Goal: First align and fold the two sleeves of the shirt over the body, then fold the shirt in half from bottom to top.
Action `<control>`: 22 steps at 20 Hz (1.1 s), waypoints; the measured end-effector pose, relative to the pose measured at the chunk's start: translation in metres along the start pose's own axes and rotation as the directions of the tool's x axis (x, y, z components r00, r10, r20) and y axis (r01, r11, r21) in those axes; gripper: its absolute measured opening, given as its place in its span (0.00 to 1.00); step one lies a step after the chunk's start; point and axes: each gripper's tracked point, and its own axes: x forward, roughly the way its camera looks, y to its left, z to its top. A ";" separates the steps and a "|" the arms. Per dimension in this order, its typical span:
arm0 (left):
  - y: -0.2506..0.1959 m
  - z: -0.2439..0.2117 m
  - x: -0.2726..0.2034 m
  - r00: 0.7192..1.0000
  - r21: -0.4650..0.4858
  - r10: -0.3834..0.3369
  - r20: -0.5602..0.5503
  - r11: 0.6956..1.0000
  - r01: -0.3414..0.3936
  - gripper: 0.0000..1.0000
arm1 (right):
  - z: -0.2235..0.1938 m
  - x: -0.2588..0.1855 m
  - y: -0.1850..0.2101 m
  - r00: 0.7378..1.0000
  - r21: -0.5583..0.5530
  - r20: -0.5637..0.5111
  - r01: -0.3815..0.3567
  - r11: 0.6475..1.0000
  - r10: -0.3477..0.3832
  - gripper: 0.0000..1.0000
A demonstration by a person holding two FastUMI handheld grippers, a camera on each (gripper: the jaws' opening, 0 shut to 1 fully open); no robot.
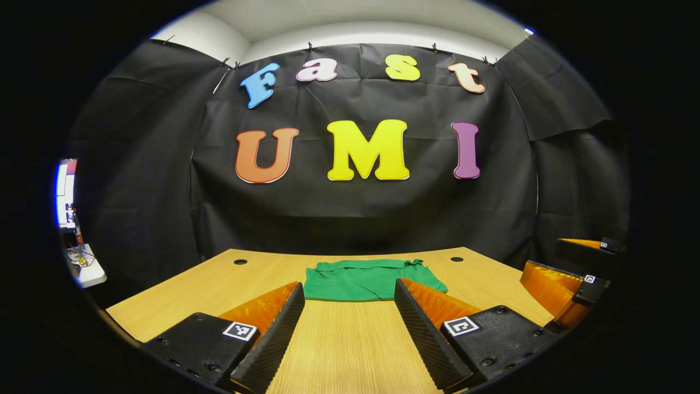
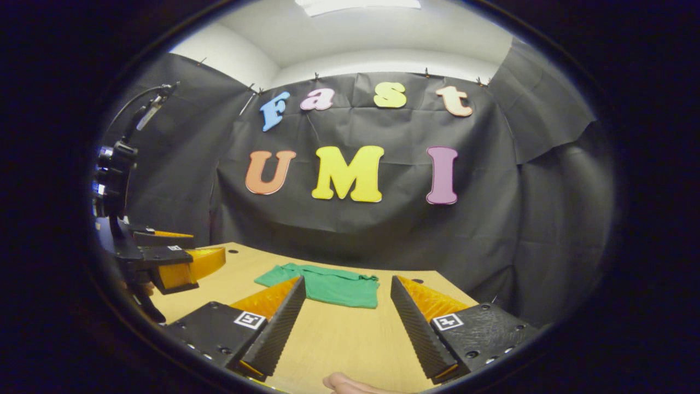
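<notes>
Wooden worktop [image 1: 339, 350] lies beneath the left hand-held gripper [image 1: 350, 306] and the right hand-held gripper [image 2: 347, 306], both spread wide and holding nothing. Beyond them, toward the far edge, the green shirt [image 1: 372, 280] lies folded flat.

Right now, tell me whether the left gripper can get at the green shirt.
Probably yes. The left gripper is open and faces the shirt across bare table, with nothing lying between them.
</notes>
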 end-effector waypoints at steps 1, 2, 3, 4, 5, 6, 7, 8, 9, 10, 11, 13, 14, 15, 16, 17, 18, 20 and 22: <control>0.000 0.000 0.001 1.000 0.001 0.003 -0.002 1.000 -0.003 1.00 | -0.001 0.001 -0.002 1.000 -0.007 -0.003 0.006 1.000 -0.006 0.97; 0.001 -0.001 0.001 1.000 0.004 0.007 0.000 1.000 -0.007 1.00 | -0.003 0.002 -0.002 1.000 -0.010 -0.006 0.011 1.000 -0.011 0.95; 0.002 0.000 0.001 1.000 0.011 0.010 0.004 1.000 -0.010 1.00 | -0.003 0.004 -0.002 1.000 -0.004 -0.006 0.013 1.000 -0.013 0.95; 0.002 0.000 0.002 1.000 0.019 0.014 0.006 1.000 -0.014 1.00 | -0.005 0.005 -0.003 1.000 0.007 -0.008 0.014 1.000 -0.014 0.95; 0.003 -0.001 0.002 1.000 0.026 0.015 0.008 1.000 -0.016 1.00 | -0.006 0.007 -0.003 1.000 0.020 -0.009 0.014 1.000 -0.014 0.95; 0.003 -0.001 0.003 1.000 0.027 0.015 0.010 1.000 -0.016 1.00 | -0.009 0.009 -0.003 1.000 0.030 -0.012 0.013 0.999 -0.012 0.97; 0.002 -0.001 0.004 1.000 0.026 0.011 0.008 1.000 -0.012 1.00 | -0.012 0.011 -0.002 1.000 0.034 -0.020 0.013 0.999 -0.012 0.97; 0.001 -0.003 0.005 1.000 0.025 0.011 0.005 1.000 -0.011 1.00 | -0.017 0.014 -0.002 0.999 0.031 -0.032 0.012 0.999 -0.011 0.97; 0.002 -0.004 0.005 1.000 0.024 0.011 0.003 1.000 -0.011 1.00 | -0.019 0.015 -0.001 0.999 0.029 -0.038 0.010 1.000 -0.009 0.96; 0.001 -0.005 0.006 1.000 0.023 0.011 0.002 1.000 -0.011 1.00 | -0.021 0.015 0.001 0.999 0.024 -0.042 0.006 1.000 -0.005 0.95; 0.000 -0.005 0.007 1.000 0.023 0.009 -0.002 1.000 -0.009 1.00 | -0.022 0.016 0.003 0.999 0.019 -0.044 0.002 1.000 -0.002 0.95; 0.001 -0.008 0.007 1.000 0.025 0.009 -0.009 1.000 -0.009 1.00 | -0.024 0.018 0.004 0.999 0.009 -0.045 -0.002 1.000 0.002 0.95; 0.000 -0.009 0.008 1.000 0.027 0.007 -0.013 1.000 -0.007 1.00 | -0.026 0.018 0.004 0.999 0.008 -0.046 -0.004 1.000 0.004 0.95; 0.000 -0.010 0.008 1.000 0.028 0.008 -0.015 1.000 -0.007 1.00 | -0.026 0.019 0.004 0.999 0.010 -0.048 -0.006 1.000 0.007 0.95; 0.000 -0.011 0.009 1.000 0.028 0.008 -0.017 1.000 -0.008 1.00 | -0.027 0.019 0.006 0.999 0.009 -0.048 -0.010 1.000 0.010 0.95; -0.001 -0.012 0.009 1.000 0.026 0.006 -0.018 1.000 -0.006 1.00 | -0.027 0.020 0.005 0.999 0.006 -0.049 -0.007 1.000 0.007 0.97; 0.000 -0.012 0.009 1.000 0.025 0.006 -0.021 1.000 -0.006 1.00 | -0.028 0.020 0.003 0.999 0.005 -0.050 -0.004 1.000 0.004 0.95; 0.000 -0.013 0.010 1.000 0.022 0.008 -0.025 1.000 -0.007 1.00 | -0.029 0.021 0.002 0.999 0.005 -0.051 -0.001 1.000 0.001 0.95; 0.000 -0.014 0.011 1.000 0.022 0.006 -0.031 1.000 -0.005 1.00 | -0.030 0.022 0.002 0.998 0.007 -0.056 0.001 1.000 0.000 0.93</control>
